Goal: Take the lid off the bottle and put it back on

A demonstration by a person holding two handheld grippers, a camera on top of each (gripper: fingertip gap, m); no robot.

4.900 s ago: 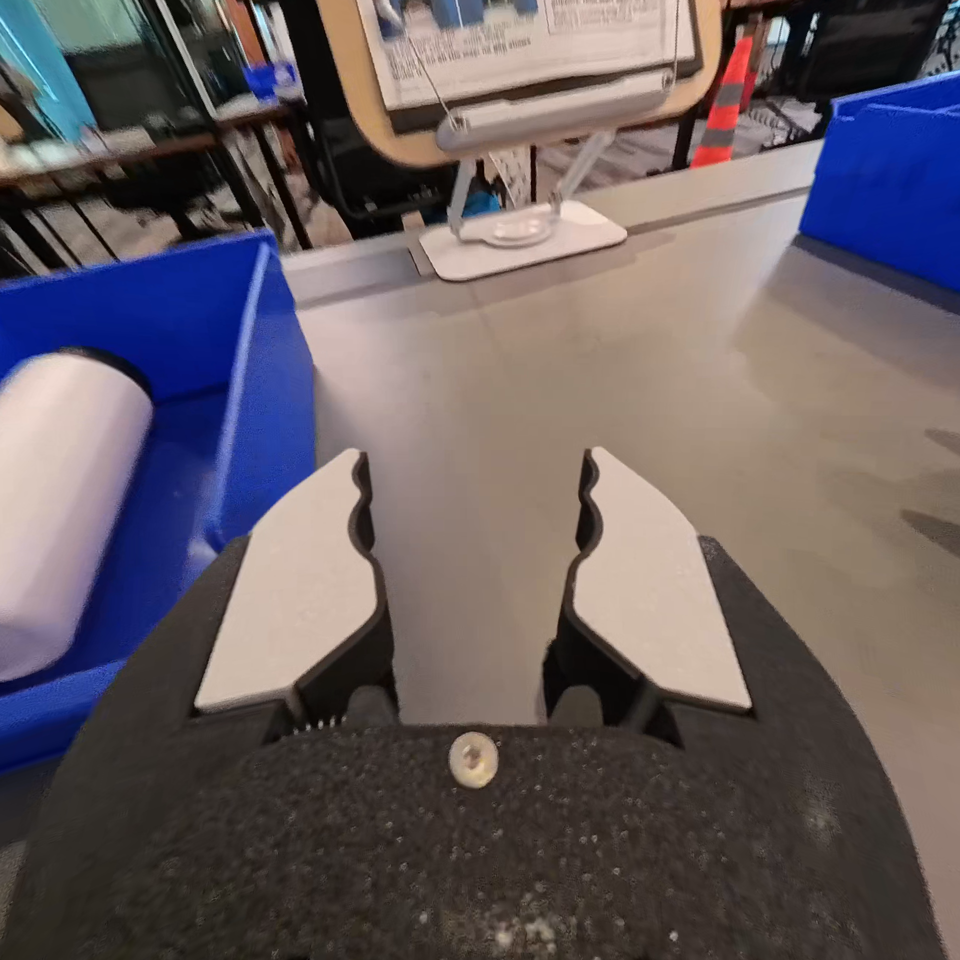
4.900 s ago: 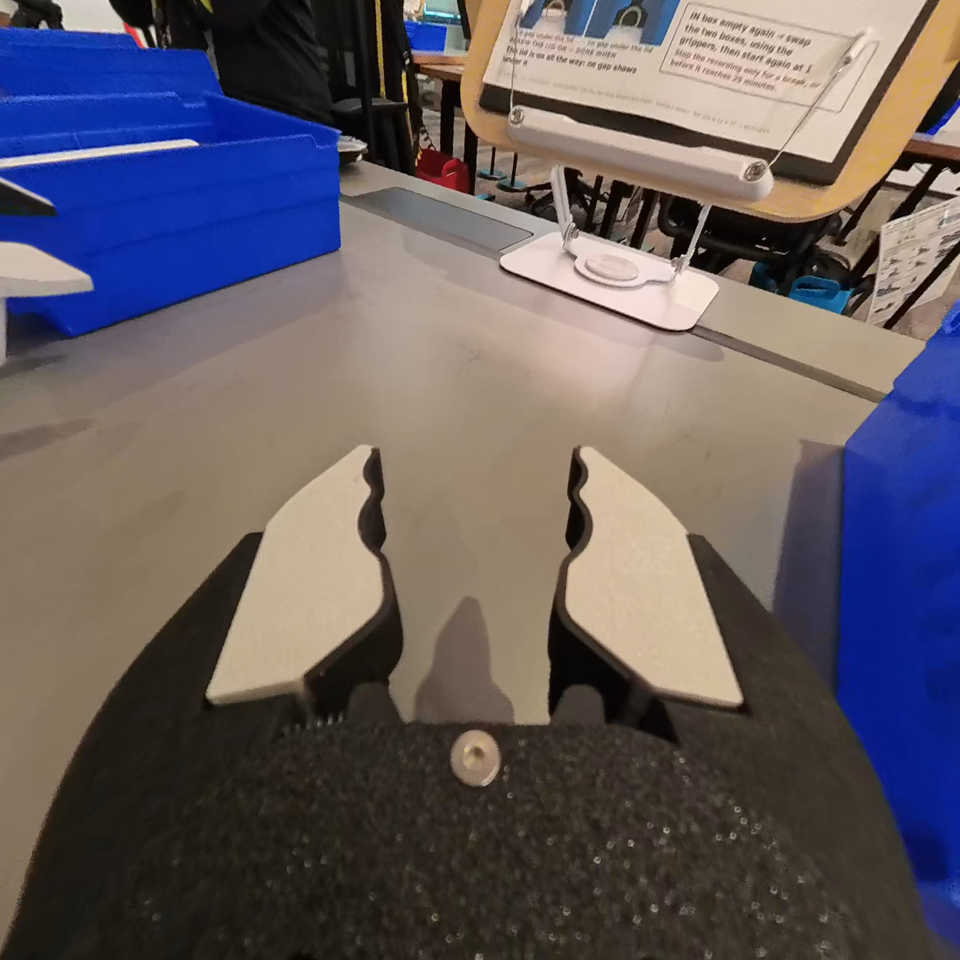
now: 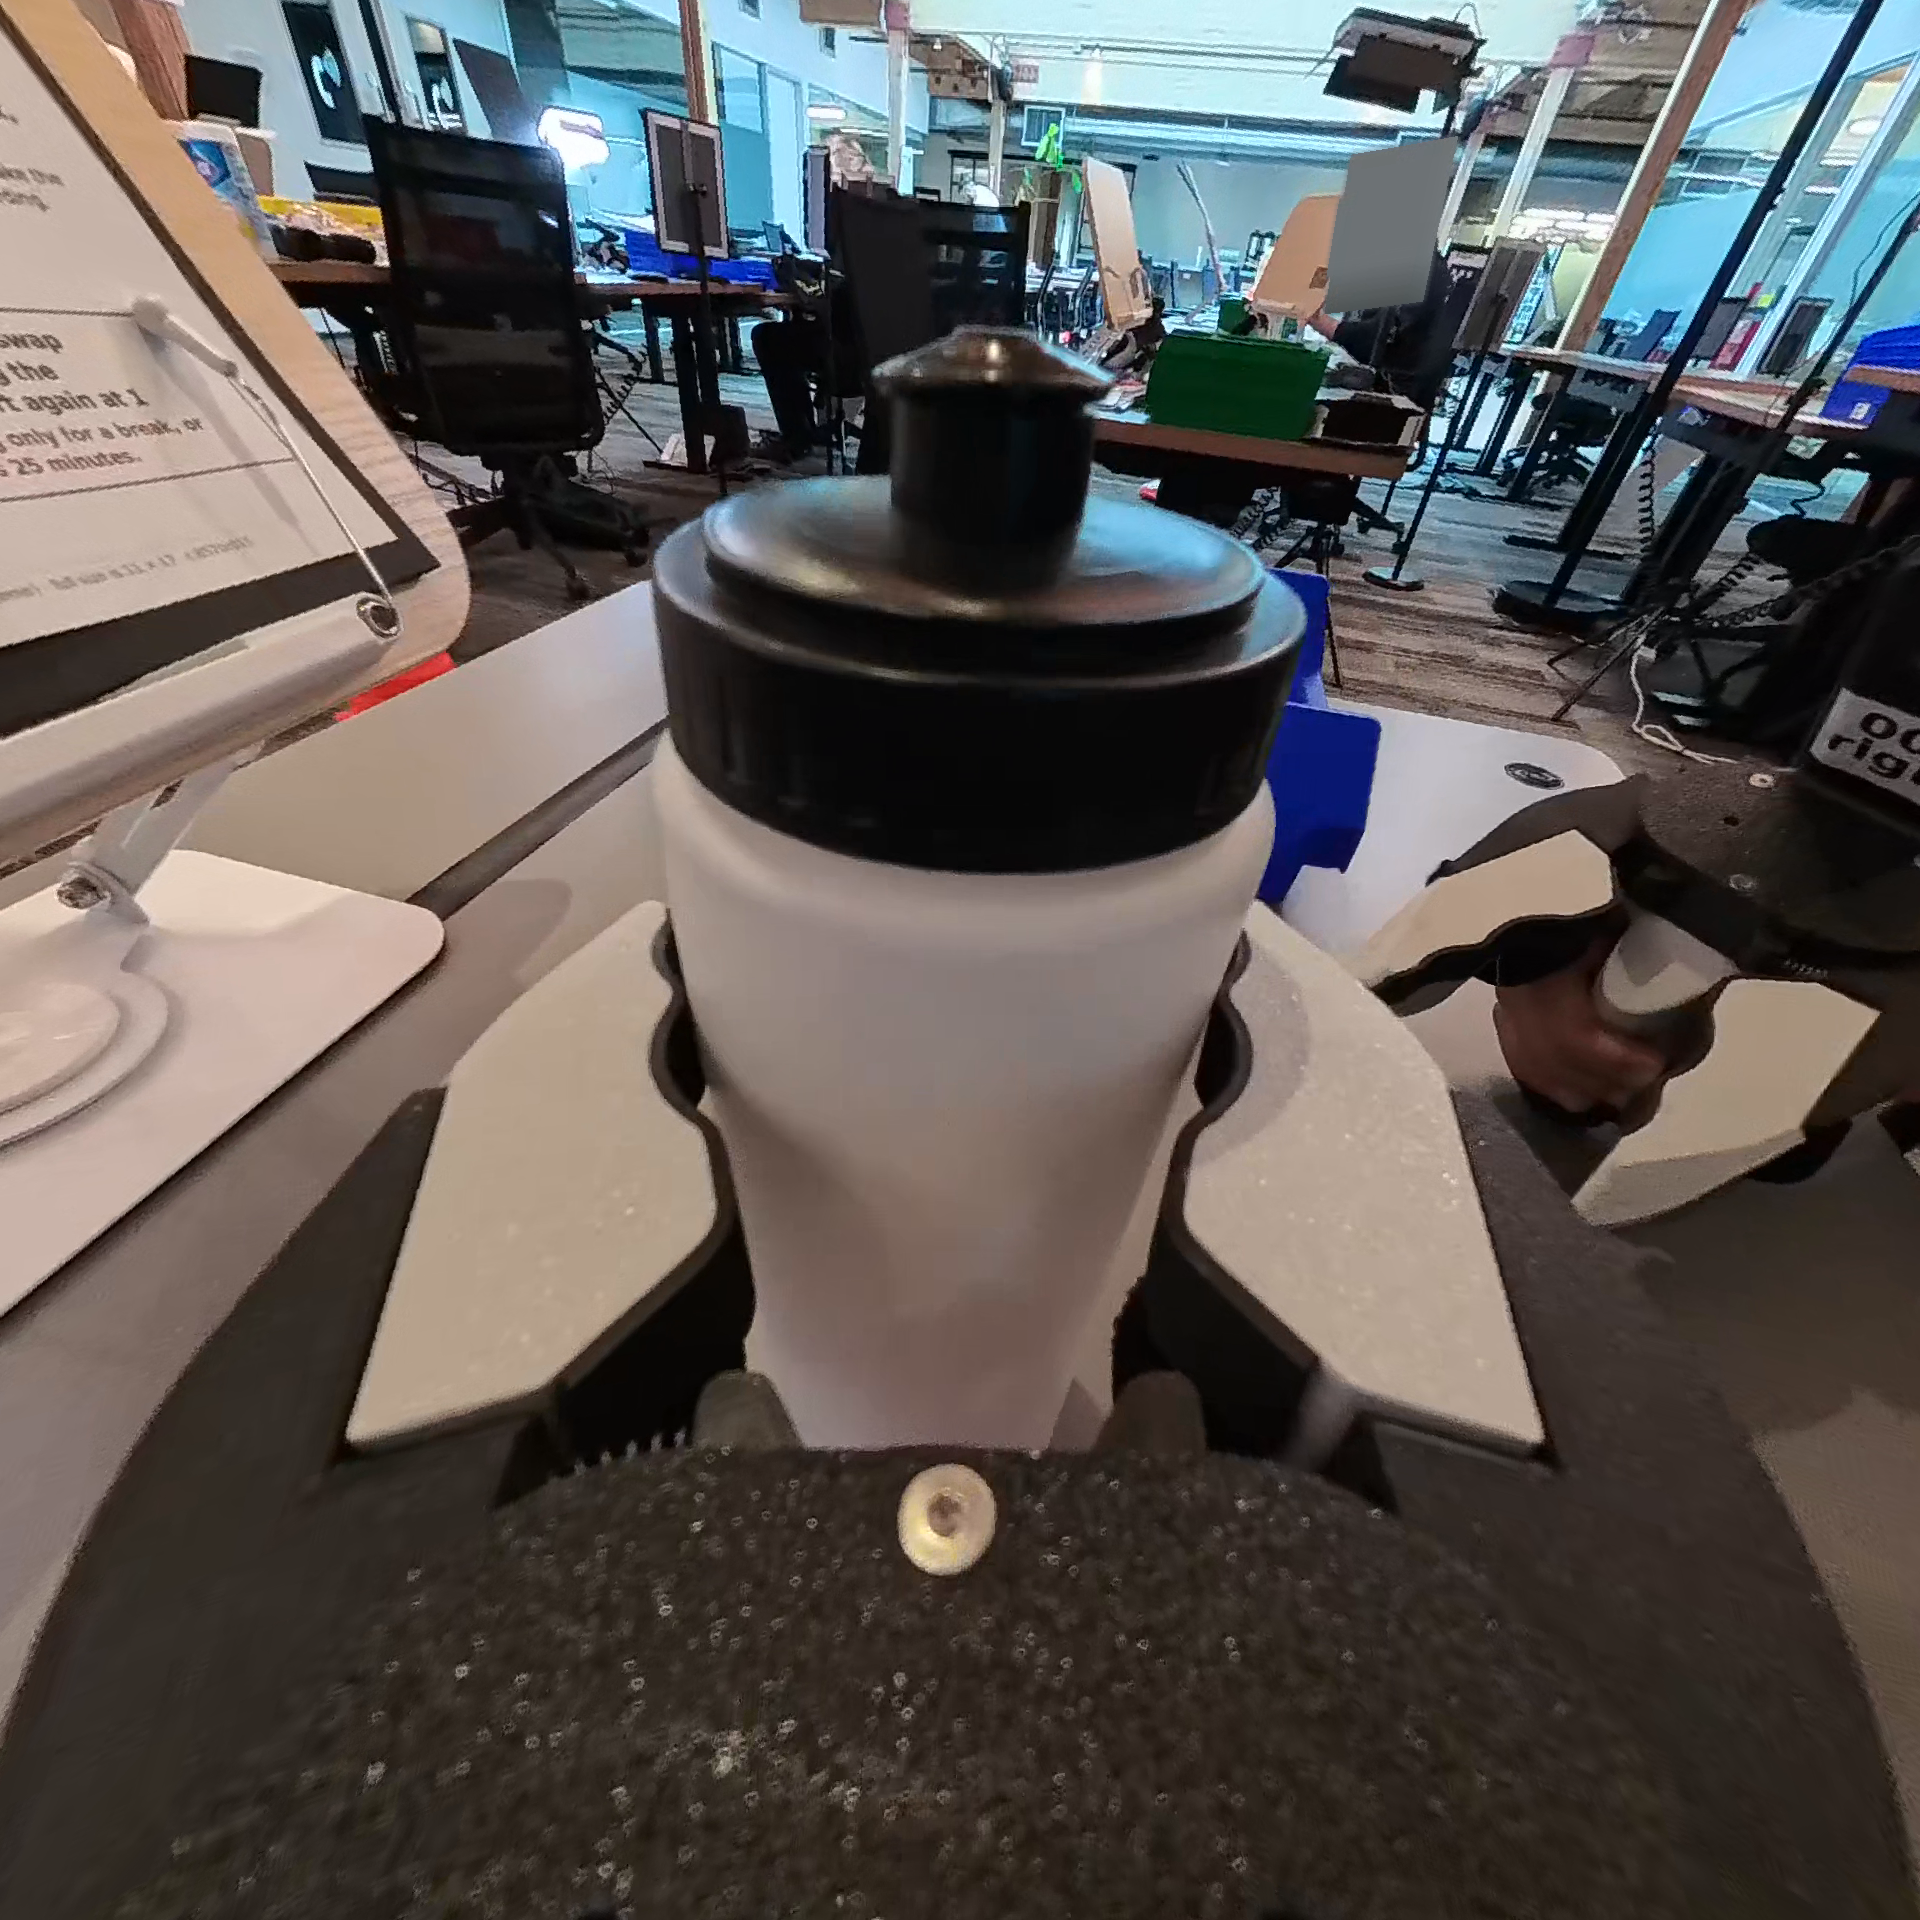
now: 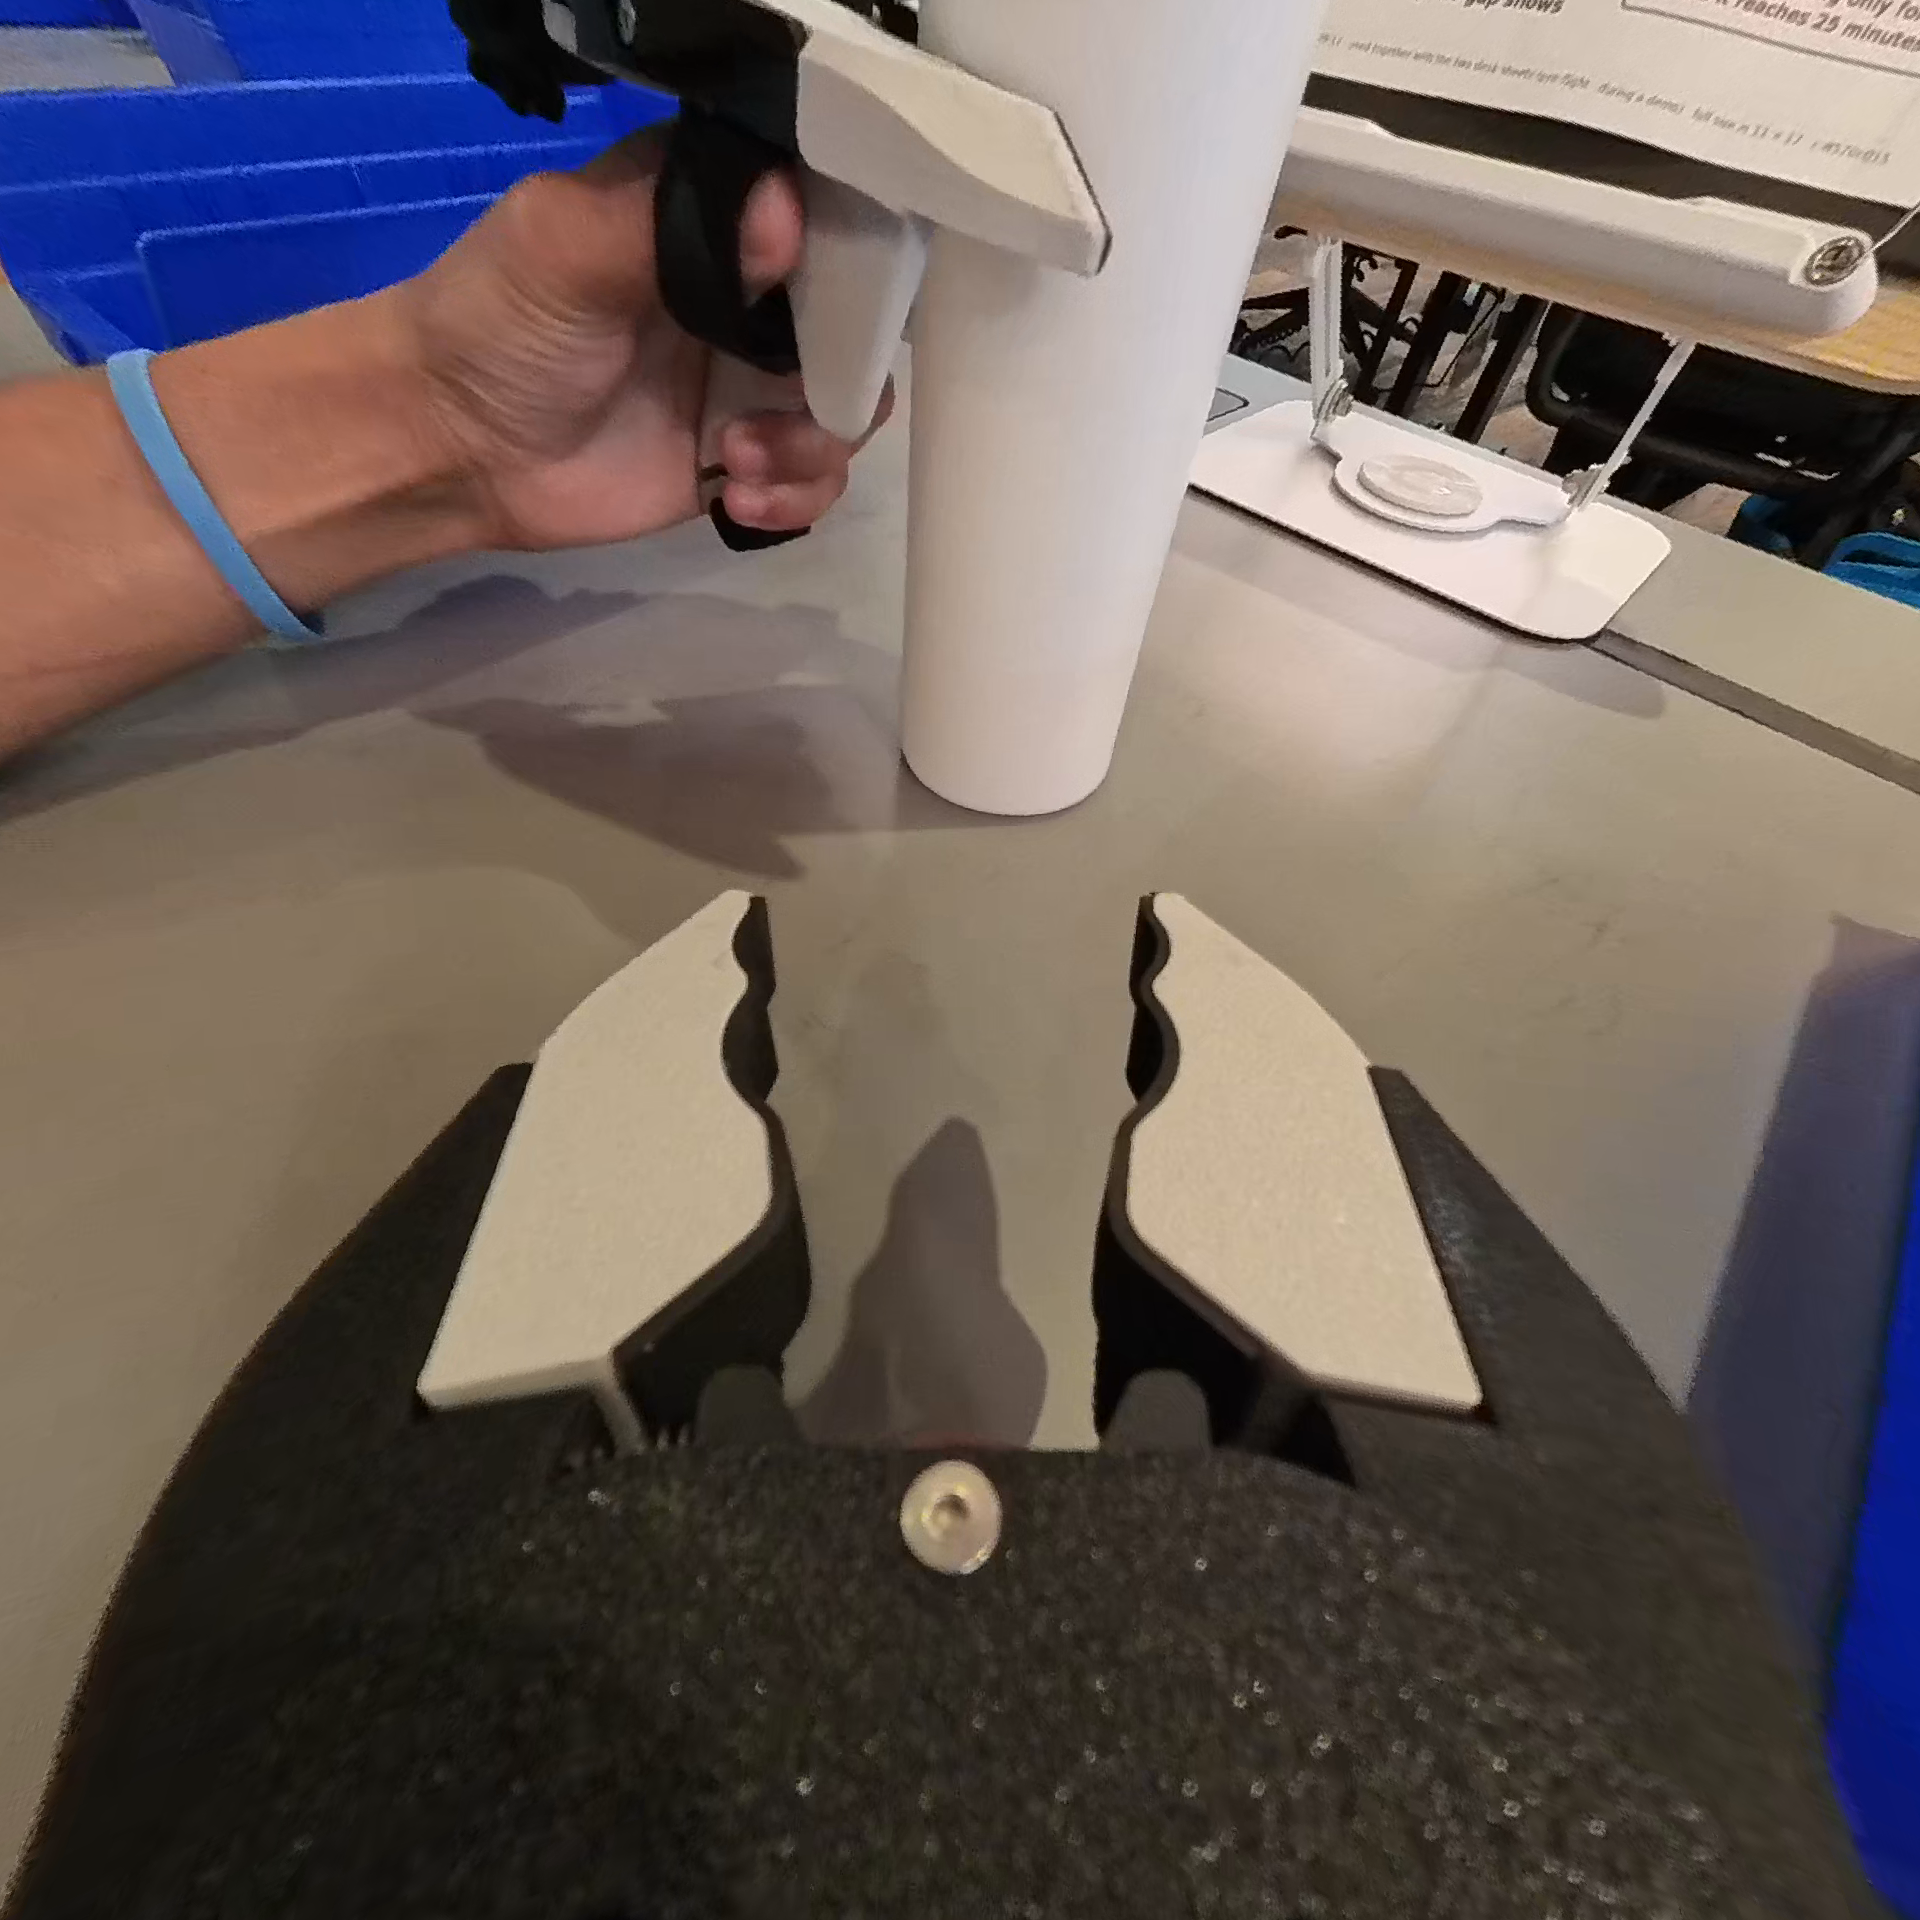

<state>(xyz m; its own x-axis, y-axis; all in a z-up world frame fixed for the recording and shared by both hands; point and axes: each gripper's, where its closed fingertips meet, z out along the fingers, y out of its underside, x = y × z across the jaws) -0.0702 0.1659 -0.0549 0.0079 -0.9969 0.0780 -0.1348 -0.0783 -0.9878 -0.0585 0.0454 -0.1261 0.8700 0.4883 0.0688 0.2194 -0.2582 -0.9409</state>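
A white bottle (image 3: 956, 1039) with a black screw lid (image 3: 977, 707) stands upright between my left gripper's fingers. My left gripper (image 3: 956, 925) is shut on the bottle's upper body, just under the lid, with both pads against its sides. In the right wrist view the bottle (image 4: 1039, 520) stands with its base on the grey table (image 4: 1455, 883), and the left gripper's near finger (image 4: 935, 156) lies across it. My right gripper (image 4: 951, 914) is open and empty, low over the table a short way in front of the bottle's base. It also shows at the right of the left wrist view (image 3: 1486, 1081).
A document stand on a white base (image 4: 1455, 520) is behind the bottle; it also shows in the left wrist view (image 3: 208, 987). Blue bins sit at the left (image 4: 260, 187) and right (image 4: 1870, 1351). A person's hand (image 4: 571, 364) holds the left gripper.
Earlier both grippers were open and empty, and the bottle lay in the blue bin on the left. Now the bottle stands on the table in my left gripper's grasp.
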